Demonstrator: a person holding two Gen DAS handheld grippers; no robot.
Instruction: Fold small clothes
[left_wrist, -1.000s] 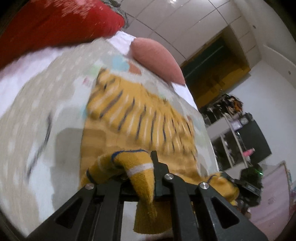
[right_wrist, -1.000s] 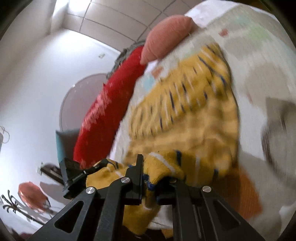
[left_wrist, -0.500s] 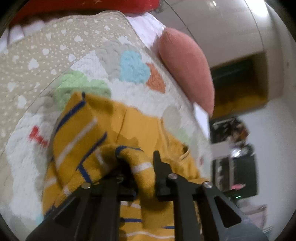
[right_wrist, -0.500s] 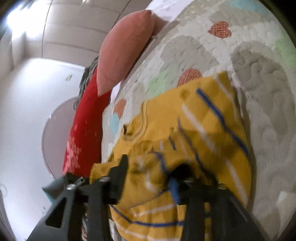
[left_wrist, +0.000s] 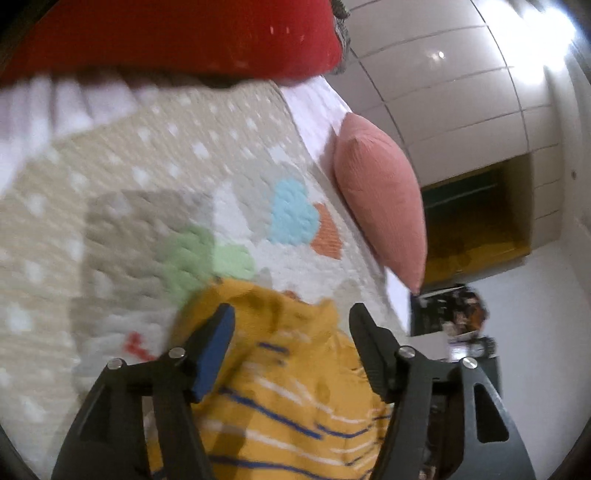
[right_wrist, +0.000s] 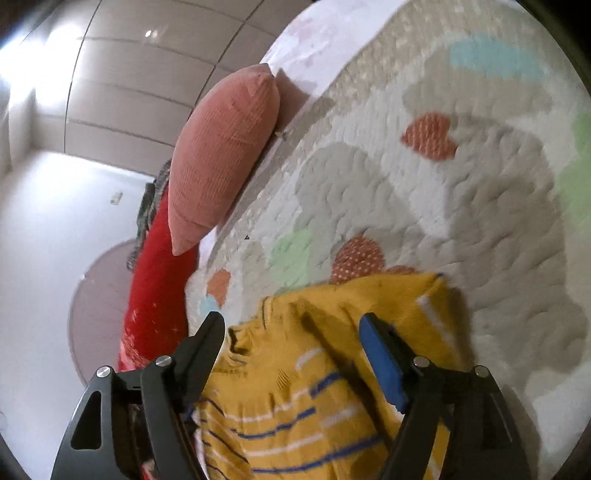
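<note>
A small yellow sweater (left_wrist: 291, 402) with blue and white stripes lies folded over on a quilted bed cover (left_wrist: 155, 229) with pastel hearts. It also shows in the right wrist view (right_wrist: 314, 391). My left gripper (left_wrist: 291, 325) is open and empty, its jaws spread just above the sweater's far edge. My right gripper (right_wrist: 291, 332) is open and empty too, its jaws spread over the sweater near the collar (right_wrist: 240, 343).
A pink cushion (left_wrist: 380, 195) lies at the far edge of the bed, seen too in the right wrist view (right_wrist: 221, 155). A red cushion (left_wrist: 166, 33) lies beside it (right_wrist: 155, 295). Beyond the bed are tiled wall panels and shelves (left_wrist: 454, 325).
Both grippers were shut on the sweater's hem and carried it forward over the garment. Now both have opened and let go; the sweater lies folded.
</note>
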